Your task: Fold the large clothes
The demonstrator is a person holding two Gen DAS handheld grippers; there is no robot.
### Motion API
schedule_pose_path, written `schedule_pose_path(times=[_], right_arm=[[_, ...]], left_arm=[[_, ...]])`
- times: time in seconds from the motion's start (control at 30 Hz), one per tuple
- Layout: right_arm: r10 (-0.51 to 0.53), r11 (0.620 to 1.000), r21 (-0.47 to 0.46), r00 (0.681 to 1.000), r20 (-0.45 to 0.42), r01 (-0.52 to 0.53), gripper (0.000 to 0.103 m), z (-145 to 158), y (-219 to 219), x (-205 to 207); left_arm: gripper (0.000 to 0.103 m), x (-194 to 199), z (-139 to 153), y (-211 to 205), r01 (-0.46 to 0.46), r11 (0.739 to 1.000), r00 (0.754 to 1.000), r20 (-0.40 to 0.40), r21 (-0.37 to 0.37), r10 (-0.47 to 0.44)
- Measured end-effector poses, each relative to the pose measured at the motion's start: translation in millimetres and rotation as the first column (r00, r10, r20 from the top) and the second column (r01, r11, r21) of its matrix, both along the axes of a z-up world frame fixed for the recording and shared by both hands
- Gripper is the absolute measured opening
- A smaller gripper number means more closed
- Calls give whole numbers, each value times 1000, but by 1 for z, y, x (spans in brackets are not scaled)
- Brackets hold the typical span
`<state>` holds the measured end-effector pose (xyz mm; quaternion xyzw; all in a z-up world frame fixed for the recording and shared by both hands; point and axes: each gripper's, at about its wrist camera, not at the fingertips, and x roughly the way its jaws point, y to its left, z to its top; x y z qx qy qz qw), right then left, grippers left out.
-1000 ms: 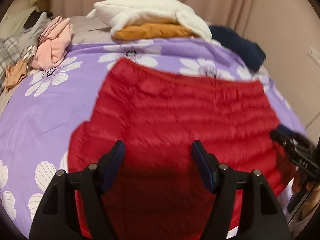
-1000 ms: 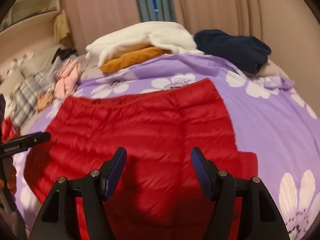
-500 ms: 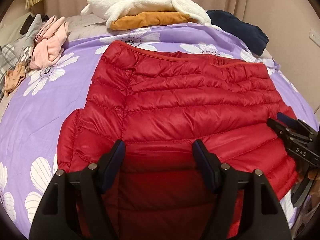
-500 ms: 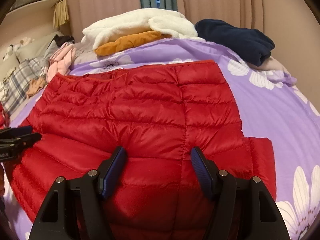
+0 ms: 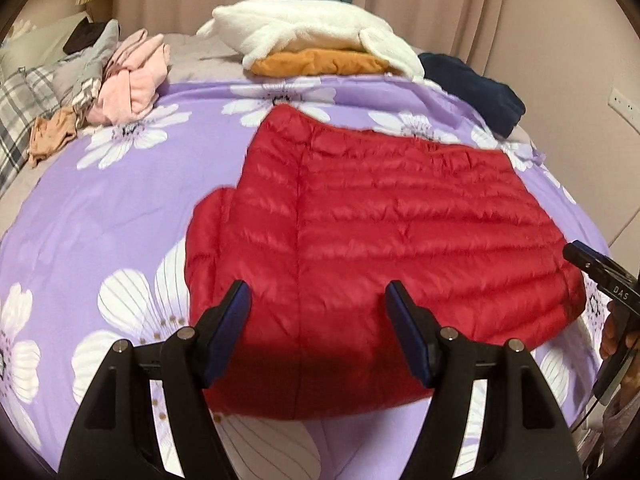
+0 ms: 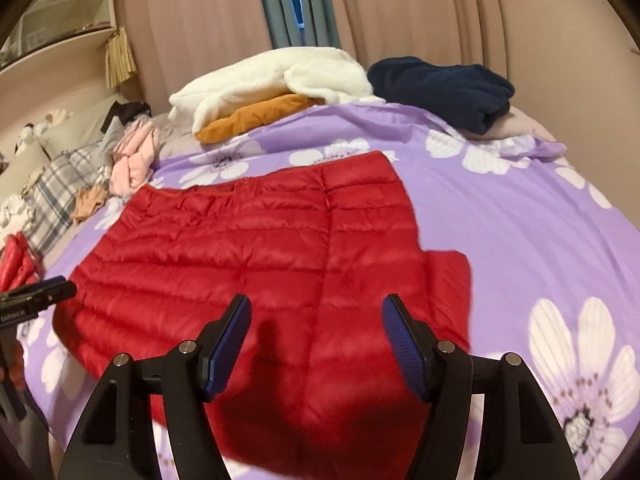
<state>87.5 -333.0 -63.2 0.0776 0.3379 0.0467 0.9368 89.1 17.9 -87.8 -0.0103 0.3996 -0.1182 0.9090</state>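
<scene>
Left wrist view: the left gripper [image 5: 318, 304] hovers with jaws apart and nothing between them above the near hem of a red quilted jacket [image 5: 380, 232], spread flat on a purple flowered bedspread [image 5: 120, 208]. Right wrist view: the right gripper [image 6: 316, 316], jaws likewise apart and empty, hangs over the same jacket [image 6: 256, 248]; white fleece [image 6: 276, 76] and navy clothing [image 6: 440, 84] lie beyond.

The left gripper [image 5: 318, 300] hangs with its jaws spread and empty above the near hem of a red down jacket [image 5: 400, 232] lying flat on a purple flowered bedspread [image 5: 120, 208], the right gripper [image 5: 600, 276] at the jacket's right edge.
</scene>
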Motion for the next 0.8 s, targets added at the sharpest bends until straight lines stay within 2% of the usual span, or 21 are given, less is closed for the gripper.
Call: schedule_pose_path(times=[0.07,0.23,0.37,0.57,0.8], right_arm=[[6,1000,-8,1000,-18,-6,67,-7,0,0],[10,999,-47,997,-75,-14,67,-35,6,5],[5,1000,-18,996,-90,-7,67,-44,6,8],[-16,1000,-27,994,-108,13,67,-31,9,-2],[0,999,-50,999,-37,-2,67,-7,12,-28]], left_arm=[[70,0,-12,-2,-4,1000,1000,-27,16,4],[72,9,-30,-3,-14,1000,997,-75,-9,14],[72,10,-32,-4,-17,1000,996,-86,-12,15],[71,0,-21,3,-45,999,994,-101,-17,43],[71,-18,-14,15,-98,995,990,-103,13,99]])
